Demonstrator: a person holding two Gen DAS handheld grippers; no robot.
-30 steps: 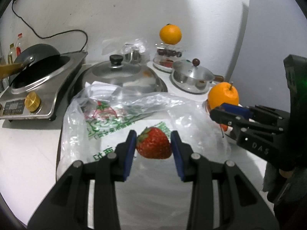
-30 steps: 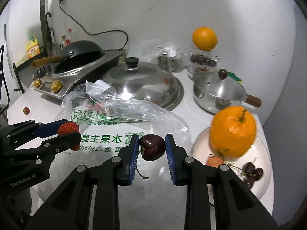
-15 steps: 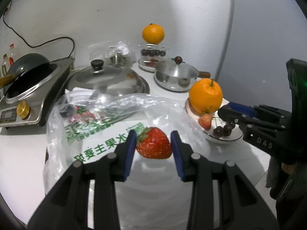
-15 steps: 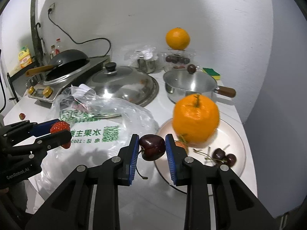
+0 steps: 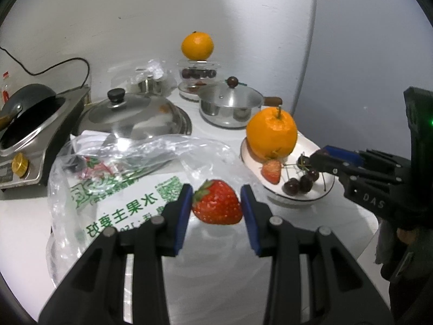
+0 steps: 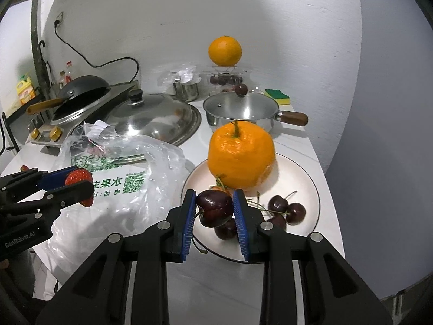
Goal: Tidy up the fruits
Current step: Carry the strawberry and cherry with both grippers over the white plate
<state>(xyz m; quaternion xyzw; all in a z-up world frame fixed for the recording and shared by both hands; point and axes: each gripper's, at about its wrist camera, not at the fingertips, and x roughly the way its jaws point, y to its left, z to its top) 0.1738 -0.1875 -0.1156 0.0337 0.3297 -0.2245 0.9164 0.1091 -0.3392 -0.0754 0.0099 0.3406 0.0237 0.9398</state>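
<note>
My left gripper (image 5: 216,207) is shut on a red strawberry (image 5: 217,206) and holds it above the plastic bag (image 5: 127,178), left of the white plate (image 5: 322,197). My right gripper (image 6: 215,210) is shut on a dark cherry (image 6: 215,208) and holds it over the near rim of the plate (image 6: 311,181). The plate bears a large orange (image 6: 240,155), several cherries (image 6: 286,211) and a strawberry (image 5: 271,171). The right gripper also shows in the left wrist view (image 5: 319,159), and the left gripper shows in the right wrist view (image 6: 78,187).
A clear bag with green print (image 6: 121,178) lies left of the plate. Behind stand a wok lid (image 6: 154,116), a lidded saucepan (image 6: 240,109), an induction cooker with pan (image 6: 78,100), and another orange on a fruit box (image 6: 224,50). The counter edge runs close on the right.
Both grippers have moved to the right toward the plate with their fruit. The right gripper with the cherry has come over the plate's near rim.
</note>
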